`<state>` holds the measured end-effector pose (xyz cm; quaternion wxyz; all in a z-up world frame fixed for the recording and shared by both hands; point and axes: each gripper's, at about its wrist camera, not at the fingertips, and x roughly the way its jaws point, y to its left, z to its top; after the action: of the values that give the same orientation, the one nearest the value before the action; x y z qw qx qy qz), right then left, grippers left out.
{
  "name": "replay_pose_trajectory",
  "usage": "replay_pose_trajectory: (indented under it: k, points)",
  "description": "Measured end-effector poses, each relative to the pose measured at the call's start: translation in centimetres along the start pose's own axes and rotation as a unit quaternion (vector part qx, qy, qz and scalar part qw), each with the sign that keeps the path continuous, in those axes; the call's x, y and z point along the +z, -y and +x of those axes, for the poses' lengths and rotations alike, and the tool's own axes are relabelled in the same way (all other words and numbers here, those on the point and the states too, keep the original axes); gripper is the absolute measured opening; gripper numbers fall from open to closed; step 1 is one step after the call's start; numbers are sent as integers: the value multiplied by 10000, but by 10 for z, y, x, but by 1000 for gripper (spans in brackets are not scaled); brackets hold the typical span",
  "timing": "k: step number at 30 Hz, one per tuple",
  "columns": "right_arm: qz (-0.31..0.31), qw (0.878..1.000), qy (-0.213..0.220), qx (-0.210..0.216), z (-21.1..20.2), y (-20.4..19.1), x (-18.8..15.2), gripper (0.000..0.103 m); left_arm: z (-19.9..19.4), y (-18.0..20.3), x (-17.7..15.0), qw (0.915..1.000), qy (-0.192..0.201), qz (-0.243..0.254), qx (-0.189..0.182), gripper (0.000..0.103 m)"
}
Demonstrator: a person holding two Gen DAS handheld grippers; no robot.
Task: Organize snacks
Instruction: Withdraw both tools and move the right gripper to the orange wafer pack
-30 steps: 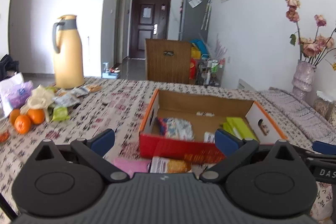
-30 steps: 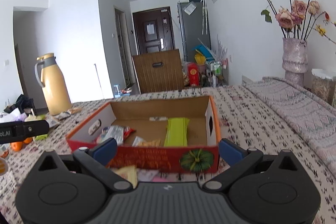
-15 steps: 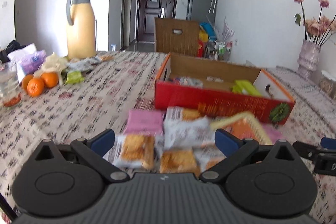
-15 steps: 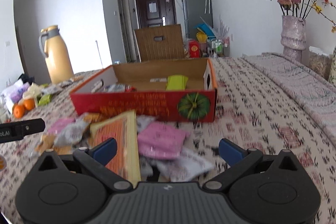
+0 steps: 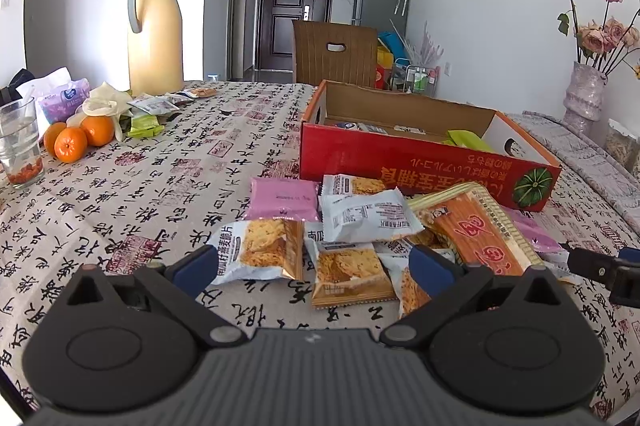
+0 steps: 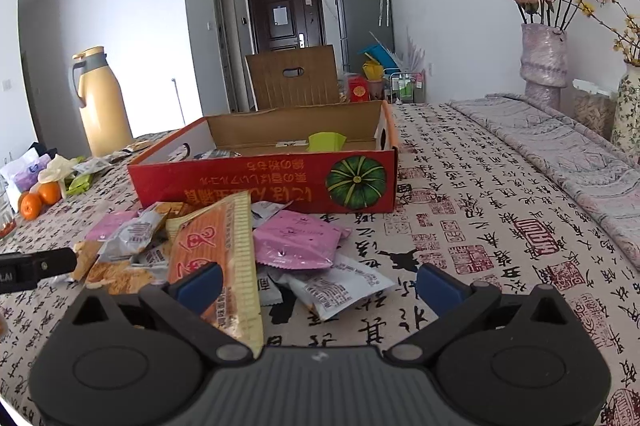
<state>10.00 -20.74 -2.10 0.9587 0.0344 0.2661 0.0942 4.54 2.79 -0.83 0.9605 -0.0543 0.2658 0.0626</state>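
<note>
Change: both cameras are now pitching down from the red cardboard box [image 5: 420, 162] onto the loose snack pile [image 5: 360, 226] in front of it, which was barely in frame a second ago.
Meaning: judging by that, the person is lining up for the next pick; the sorting looks only partly done, with most packets lying outside the box.
Snacks: they are lying in a heap on the patterned counter [image 5: 160, 186], just in front of the box's near wall; a few packets, a green one among them, are already sitting inside.
Left tongs [image 5: 310, 268]: they are standing wide open and holding nothing, hovering over the near edge of the pile, with a cracker packet [image 5: 260, 250] and its neighbour lying between the blue tips.
Right tongs [image 6: 318, 284]: also spread wide and empty; the long orange-and-yellow packet [image 6: 216, 250] is running past the left tip, and whether it is touching I cannot tell.
Pink packet [image 6: 296, 240]: it is resting ahead of the right tongs, overlapping a white wrapper [image 6: 340, 286].
Elsewhere: oranges [image 5: 76, 140] and a yellow thermos jug [image 5: 154, 30] are sitting well apart on the far left.
</note>
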Motion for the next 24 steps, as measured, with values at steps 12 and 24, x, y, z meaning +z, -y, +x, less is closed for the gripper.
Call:
replay_pose_trajectory:
  k: [12,24]
  points:
    - [-343,9989,-83,300,14,-25,4,98,5,0,-1,10000,-71,42,0,103]
    - [-1172,9921,-385,244,57,-89,5,81,8,-12,0,9998,-88,143,-92,103]
